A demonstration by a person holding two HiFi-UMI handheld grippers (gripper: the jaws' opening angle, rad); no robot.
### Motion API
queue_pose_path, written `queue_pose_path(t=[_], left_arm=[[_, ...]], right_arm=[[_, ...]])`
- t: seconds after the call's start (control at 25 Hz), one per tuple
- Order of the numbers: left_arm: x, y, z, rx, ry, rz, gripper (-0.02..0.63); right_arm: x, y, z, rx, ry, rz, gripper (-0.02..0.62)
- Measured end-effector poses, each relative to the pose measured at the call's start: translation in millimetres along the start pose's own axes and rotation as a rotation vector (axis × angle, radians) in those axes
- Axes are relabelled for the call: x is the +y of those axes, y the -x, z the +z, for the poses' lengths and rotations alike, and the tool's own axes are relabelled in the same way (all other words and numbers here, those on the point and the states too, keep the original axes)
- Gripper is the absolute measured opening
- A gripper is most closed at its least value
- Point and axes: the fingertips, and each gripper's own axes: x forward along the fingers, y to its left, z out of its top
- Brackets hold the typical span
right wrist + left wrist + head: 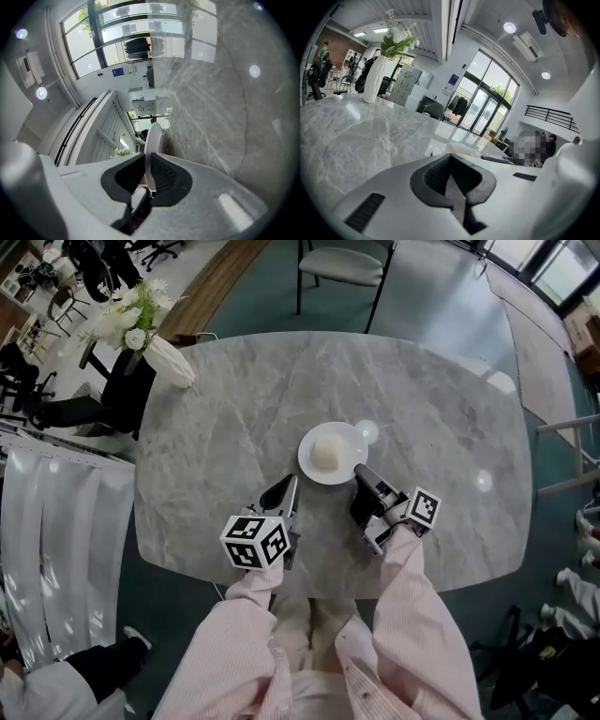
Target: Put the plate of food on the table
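Observation:
A white plate (349, 442) with a pale round lump of food (326, 454) rests flat on the grey marble table (431, 399), near its middle. My right gripper (361, 473) is shut on the plate's near right rim. In the right gripper view the plate (153, 137) shows edge-on, with the right gripper (147, 161) pinching it between its dark pads. My left gripper (290, 486) hovers just left of the plate's near edge, apart from it. In the left gripper view the left gripper (450, 157) has its tips together with nothing between them.
A white vase of flowers (155, 343) lies toward the table's far left corner and shows again as the vase (375, 77) in the left gripper view. A chair (342, 266) stands beyond the far edge. A person's pink sleeves (403, 615) reach over the near edge.

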Motion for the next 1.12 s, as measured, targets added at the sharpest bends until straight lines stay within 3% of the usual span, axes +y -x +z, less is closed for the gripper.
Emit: queue_pose_path(t=[0.44,0.76,1.12], left_arm=[[-6,2,-3,0.007,0.004,-0.001,-0.008],[-8,3,-6,0.014,0.009,0.009,-0.008],[-9,0,-10,0.024,0.015,0.010,-0.008]], right_arm=[[-18,8,4,-0.003,0.058,-0.206,0.021],[-30,19,2,0.006,0.158,-0.436,0.021],[-32,14,4,0.030,0.309,-0.569,0.026]])
